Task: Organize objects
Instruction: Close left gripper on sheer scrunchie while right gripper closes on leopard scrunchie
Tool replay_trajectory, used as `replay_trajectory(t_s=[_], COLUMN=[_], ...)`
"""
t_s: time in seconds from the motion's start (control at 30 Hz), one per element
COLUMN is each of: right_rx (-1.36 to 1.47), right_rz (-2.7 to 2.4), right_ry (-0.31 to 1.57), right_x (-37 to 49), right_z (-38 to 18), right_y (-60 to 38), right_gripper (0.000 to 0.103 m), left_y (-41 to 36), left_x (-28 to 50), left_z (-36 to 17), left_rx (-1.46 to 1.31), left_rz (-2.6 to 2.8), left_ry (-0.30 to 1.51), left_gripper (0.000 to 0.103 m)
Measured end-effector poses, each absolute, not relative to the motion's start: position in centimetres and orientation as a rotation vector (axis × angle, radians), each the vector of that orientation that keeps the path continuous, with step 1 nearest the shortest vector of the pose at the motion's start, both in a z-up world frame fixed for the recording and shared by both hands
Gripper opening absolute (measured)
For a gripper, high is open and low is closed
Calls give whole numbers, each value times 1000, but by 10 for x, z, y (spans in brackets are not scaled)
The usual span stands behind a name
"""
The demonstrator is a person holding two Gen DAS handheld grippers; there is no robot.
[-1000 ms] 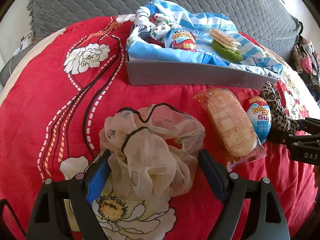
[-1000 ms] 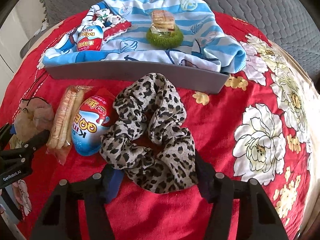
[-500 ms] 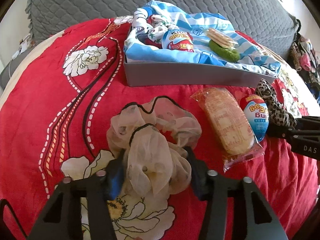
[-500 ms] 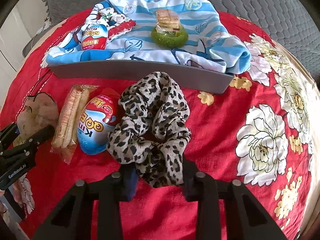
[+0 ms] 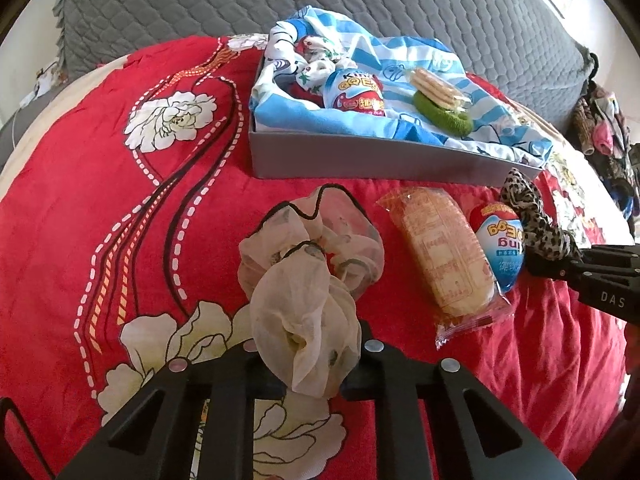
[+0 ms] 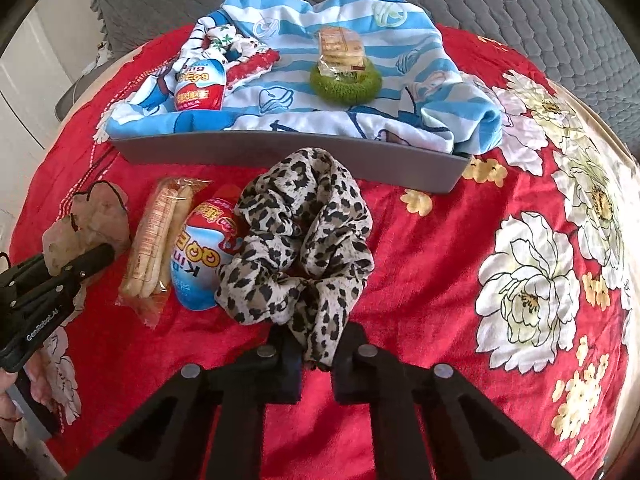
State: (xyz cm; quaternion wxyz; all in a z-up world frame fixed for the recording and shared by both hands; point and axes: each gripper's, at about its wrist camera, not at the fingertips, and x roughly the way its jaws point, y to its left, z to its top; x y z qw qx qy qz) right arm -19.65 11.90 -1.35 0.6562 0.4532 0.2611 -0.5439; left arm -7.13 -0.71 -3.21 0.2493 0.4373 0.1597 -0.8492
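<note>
My left gripper (image 5: 310,364) is shut on a sheer beige scrunchie (image 5: 308,272) that rests on the red floral bedspread. My right gripper (image 6: 316,354) is shut on a leopard-print scrunchie (image 6: 300,232). The leopard scrunchie also shows at the right edge of the left wrist view (image 5: 536,220). The beige scrunchie shows at the left of the right wrist view (image 6: 92,220). Between the scrunchies lie a wrapped biscuit pack (image 5: 440,252) and a blue and red Kinder egg (image 5: 500,240).
A grey box (image 5: 360,160) lined with blue striped cloth (image 6: 360,92) stands behind. It holds another Kinder egg (image 5: 356,92), a green scrunchie (image 6: 346,80) with a biscuit pack (image 6: 342,46) on it, and a patterned scrunchie (image 5: 320,52). Grey quilt (image 5: 200,0) lies beyond.
Both grippers have closed from open around their scrunchies to shut on them. The near part of each scrunchie is now pinched and bunched between the fingers.
</note>
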Motion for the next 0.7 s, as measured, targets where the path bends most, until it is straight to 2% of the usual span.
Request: replay_trajectory(t_s=[0.3, 0.33, 0.7], right_rx=[1029, 1058, 1050], right_rz=[-1231, -1280, -1283], right_ry=[547, 466, 399], right_x=[-201, -201, -207], right_z=[-5, -4, 12], right_y=[126, 127, 139], right_gripper=[7, 7, 7], left_y=[-3, -2, 12], left_x=[-70, -70, -70], left_z=[-26, -25, -12], left_rx=[1179, 1180, 1168], left_rz=[-2325, -2328, -2361], left_ry=[429, 424, 400], left_gripper=[15, 15, 15])
